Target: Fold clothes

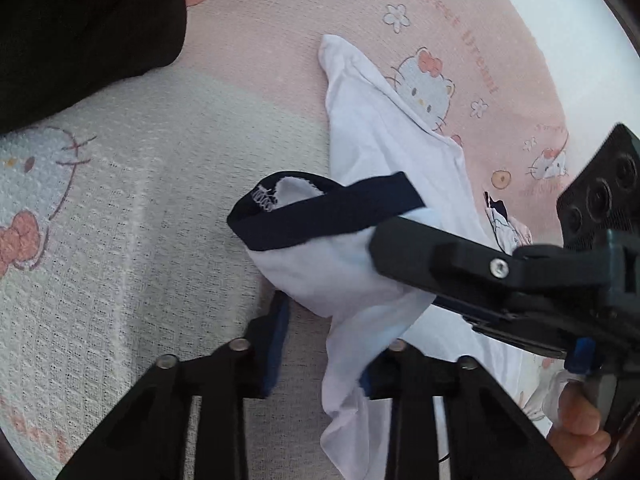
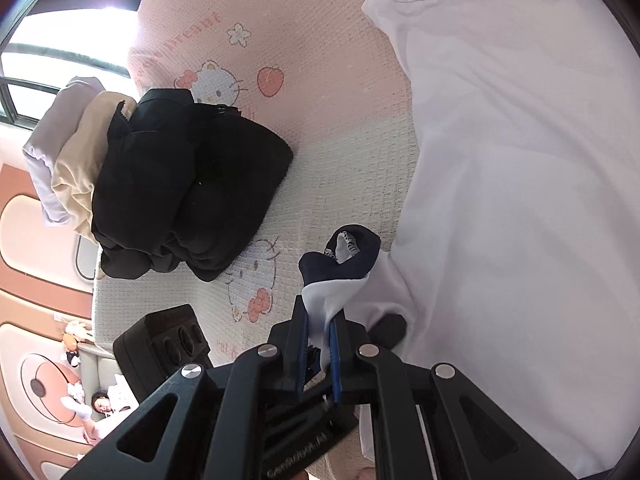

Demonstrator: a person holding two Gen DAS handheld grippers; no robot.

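Above the cartoon-print bed cover [image 1: 160, 200], the right tongs [image 2: 320, 344] pinched the white shirt [image 2: 520, 160] below its navy collar [image 1: 320, 208]; the left tongs [image 1: 320, 344] stood spread.

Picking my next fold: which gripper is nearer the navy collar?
Right. The right gripper is shut on the white shirt just below the navy collar; the left gripper sits open, farther back.

This is a bedroom in a home. The work surface is a bed [image 2: 320, 80] covered with a pink and white blanket printed with cartoon cats. A pile of folded clothes [image 2: 160, 176] lies on it, a window [image 2: 24, 80] is behind, and a padded orange wall panel [image 2: 32, 280] is beside.
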